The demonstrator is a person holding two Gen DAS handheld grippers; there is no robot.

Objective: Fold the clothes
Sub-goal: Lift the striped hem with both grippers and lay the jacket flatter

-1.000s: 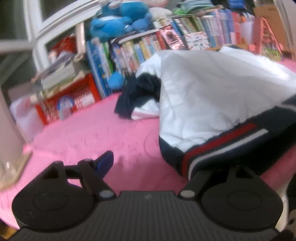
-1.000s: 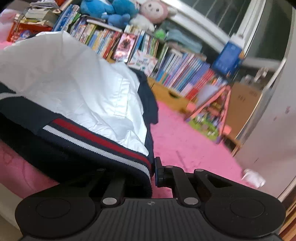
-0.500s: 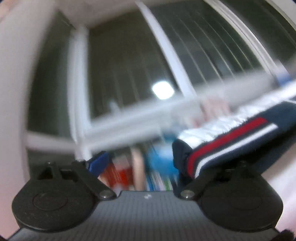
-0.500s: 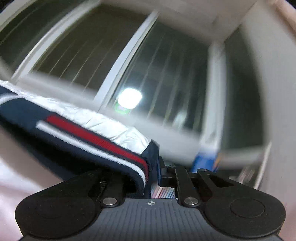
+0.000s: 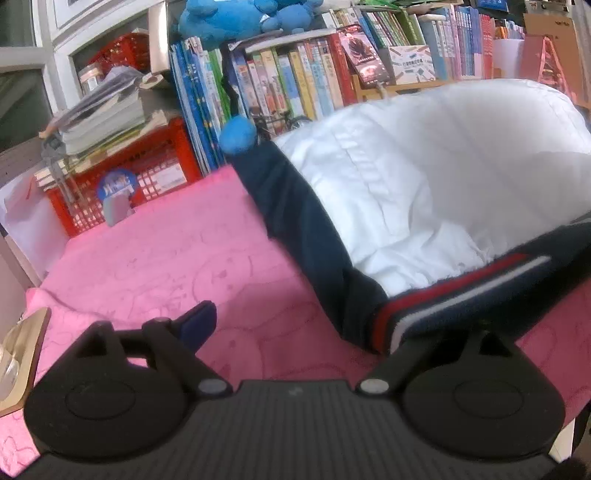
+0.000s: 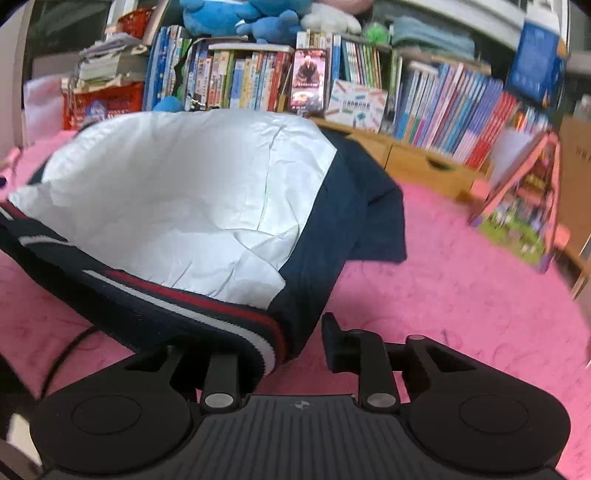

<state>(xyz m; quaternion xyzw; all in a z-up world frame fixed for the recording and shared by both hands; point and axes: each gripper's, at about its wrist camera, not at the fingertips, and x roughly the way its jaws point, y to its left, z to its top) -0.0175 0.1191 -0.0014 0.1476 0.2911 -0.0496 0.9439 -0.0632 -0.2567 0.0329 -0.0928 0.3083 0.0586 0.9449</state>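
Note:
A white and navy jacket [image 5: 424, 184] with a red and white striped hem lies spread on the pink blanket [image 5: 147, 258]. It also shows in the right wrist view [image 6: 177, 199]. My left gripper [image 5: 295, 328] has its jaws wide apart; the hem's left corner [image 5: 406, 314] drapes over its right finger, and its left finger [image 5: 195, 325] is bare. My right gripper [image 6: 291, 343] has its jaws apart; the hem's right corner [image 6: 240, 328] drapes over its left finger, and its right finger [image 6: 332, 339] is bare. The jacket's navy sleeve [image 6: 373, 221] lies flat to the right.
Bookshelves full of books [image 5: 314, 81] line the back, with blue plush toys [image 5: 236, 18] on top. A red crate [image 5: 140, 173] stands at the left. A pink toy house [image 6: 524, 206] stands on the blanket at the right.
Both grippers swung up toward the window, lifting the hem, then came back down. The jacket now lies spread flatter, with the crumpled navy part straightened.

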